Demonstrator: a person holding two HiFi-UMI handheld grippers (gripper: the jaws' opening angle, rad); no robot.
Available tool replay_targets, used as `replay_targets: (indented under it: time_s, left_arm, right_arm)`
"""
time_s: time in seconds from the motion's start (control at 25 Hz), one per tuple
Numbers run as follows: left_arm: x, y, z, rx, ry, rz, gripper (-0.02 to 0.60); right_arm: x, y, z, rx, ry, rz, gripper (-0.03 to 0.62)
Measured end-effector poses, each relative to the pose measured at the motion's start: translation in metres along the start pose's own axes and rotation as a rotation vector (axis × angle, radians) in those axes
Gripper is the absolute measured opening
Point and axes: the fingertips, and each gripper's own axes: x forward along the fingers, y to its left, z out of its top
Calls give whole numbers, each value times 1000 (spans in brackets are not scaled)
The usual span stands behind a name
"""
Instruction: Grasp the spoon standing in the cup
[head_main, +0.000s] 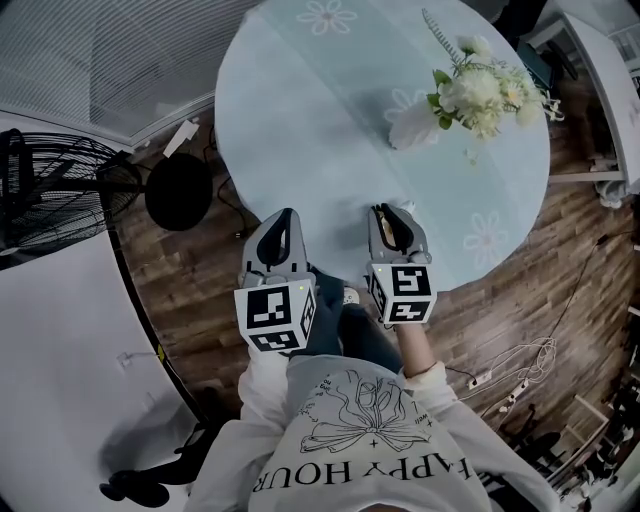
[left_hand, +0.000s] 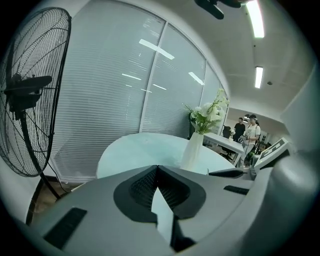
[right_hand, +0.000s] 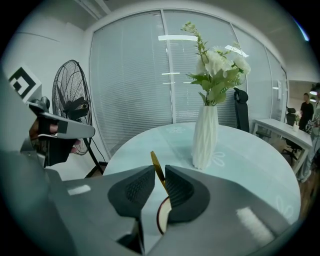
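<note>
Right gripper (right_hand: 160, 174) jaws are clamping the thin, stiff spoon (right_hand: 156, 162) mid-handle above the cup (right_hand: 162, 215) (probably light, slippery); left gripper (left_hand: 157, 168) jaws are resting together.

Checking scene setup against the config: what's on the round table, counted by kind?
vase of flowers: 1
cup: 1
spoon: 1
Total: 3
</note>
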Motion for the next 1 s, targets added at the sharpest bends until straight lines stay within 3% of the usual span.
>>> replay_targets:
  time_s: [0.4, 1.0]
  left_arm:
    - [0, -2, -1, -2, -2, -4, 6]
    - [-4, -29, 20, 22, -47, -46, 6]
  right_arm:
    - [-12, -10, 6, 1, -45, -40, 28]
    - [-47, -38, 26, 31, -111, -110, 14]
